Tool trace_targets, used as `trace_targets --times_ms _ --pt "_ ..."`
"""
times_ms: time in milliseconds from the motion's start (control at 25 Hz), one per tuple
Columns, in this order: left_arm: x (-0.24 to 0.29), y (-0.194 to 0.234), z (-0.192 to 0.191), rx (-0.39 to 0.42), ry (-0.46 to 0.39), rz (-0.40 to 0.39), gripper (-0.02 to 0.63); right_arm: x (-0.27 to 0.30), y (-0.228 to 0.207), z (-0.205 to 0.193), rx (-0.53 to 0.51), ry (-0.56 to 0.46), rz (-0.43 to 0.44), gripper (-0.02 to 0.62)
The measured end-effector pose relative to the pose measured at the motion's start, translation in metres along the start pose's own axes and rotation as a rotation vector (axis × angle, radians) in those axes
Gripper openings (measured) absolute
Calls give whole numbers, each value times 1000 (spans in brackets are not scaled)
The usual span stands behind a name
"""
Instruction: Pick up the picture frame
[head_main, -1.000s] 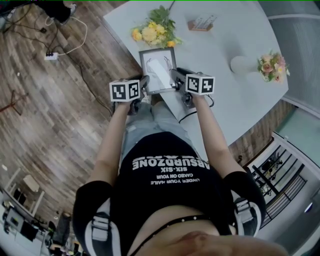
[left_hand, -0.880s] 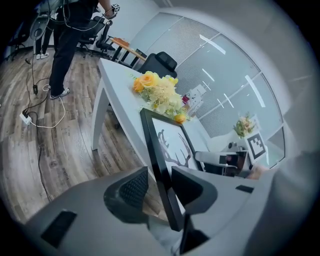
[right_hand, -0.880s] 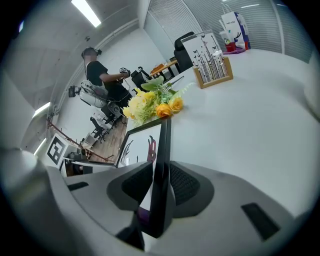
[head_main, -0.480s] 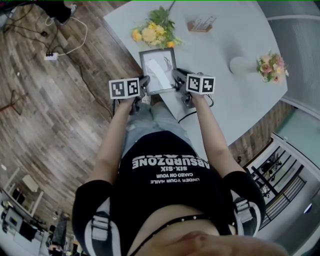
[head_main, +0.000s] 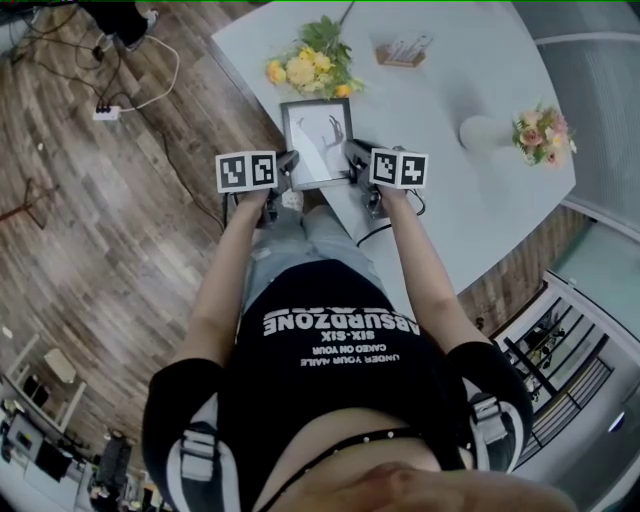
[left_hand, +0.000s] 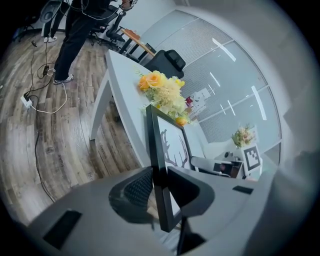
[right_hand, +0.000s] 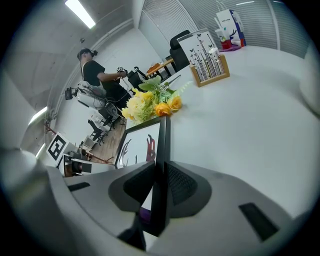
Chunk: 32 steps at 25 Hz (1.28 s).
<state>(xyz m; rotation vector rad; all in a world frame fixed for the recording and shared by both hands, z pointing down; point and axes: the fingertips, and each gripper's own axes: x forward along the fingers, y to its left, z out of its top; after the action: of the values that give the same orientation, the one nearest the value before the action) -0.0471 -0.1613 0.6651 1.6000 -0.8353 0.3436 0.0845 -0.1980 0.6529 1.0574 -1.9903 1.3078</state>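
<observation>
closing tighter, left claw (head_main: 288, 163) and right claw (head_main: 352, 153) pinch picture frame (head_main: 317, 138), lengthwise away.

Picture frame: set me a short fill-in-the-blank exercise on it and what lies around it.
1. The print in the picture frame shows ___.
2. In the head view, the right hand-held gripper is shut on the frame's ___ edge.
3. Beyond the frame on the table lies a bunch of ___.
4. The floor shows planks of ___.
Missing: antlers; right; flowers; wood.
</observation>
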Motion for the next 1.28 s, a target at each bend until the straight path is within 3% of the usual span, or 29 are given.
trace_targets --times_ms 920,1280 --pt "-47 -39 13 -3 -49 -122 95 -49 41 20 0 -135 68 92" --pt "-74 -66 18 -1 -95 -206 95 -89 69 36 -30 -260 108 94"
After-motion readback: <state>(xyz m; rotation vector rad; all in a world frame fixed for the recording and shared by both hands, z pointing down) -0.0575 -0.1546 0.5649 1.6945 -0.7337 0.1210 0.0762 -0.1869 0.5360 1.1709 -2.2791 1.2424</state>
